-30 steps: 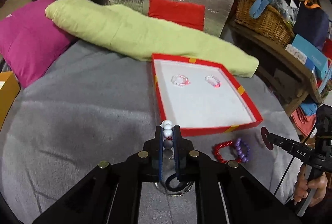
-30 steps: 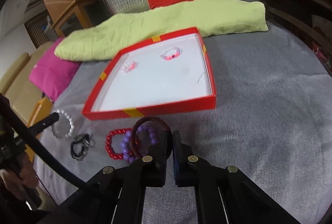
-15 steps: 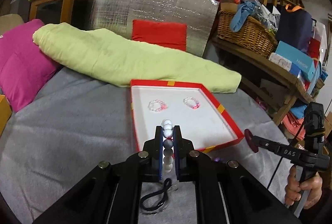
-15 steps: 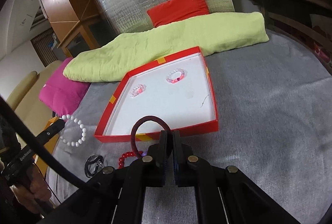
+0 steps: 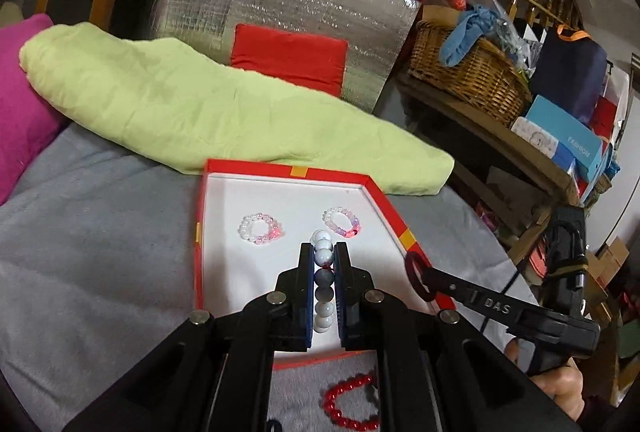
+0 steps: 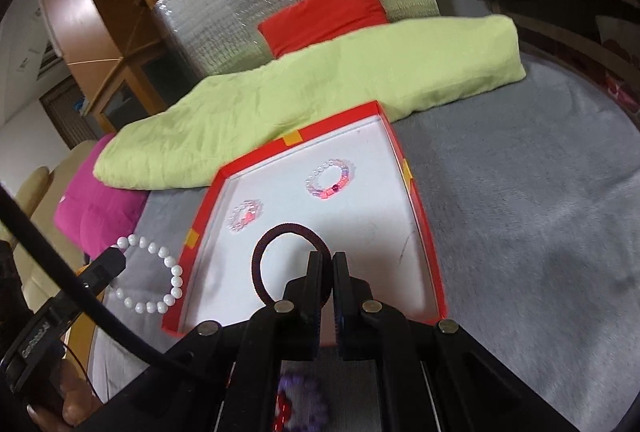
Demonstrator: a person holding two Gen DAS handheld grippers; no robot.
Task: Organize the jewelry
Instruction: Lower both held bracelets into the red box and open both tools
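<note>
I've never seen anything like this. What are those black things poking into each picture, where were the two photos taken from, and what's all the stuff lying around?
No robot here: a person holds a pair of black tongs in each hand, with a wide-angle camera on each looking forward along the fingers. One picture comes from the left tongs, the other from the right tongs; each also glimpses the other pair.

The left tongs are shut on a white bead bracelet. The right tongs are shut on a dark hair tie.

On the grey cover lies a red tray with a white floor. Two pale pink bracelets, one and another, lie inside it. A red bead bracelet and a purple one lie outside.
</note>
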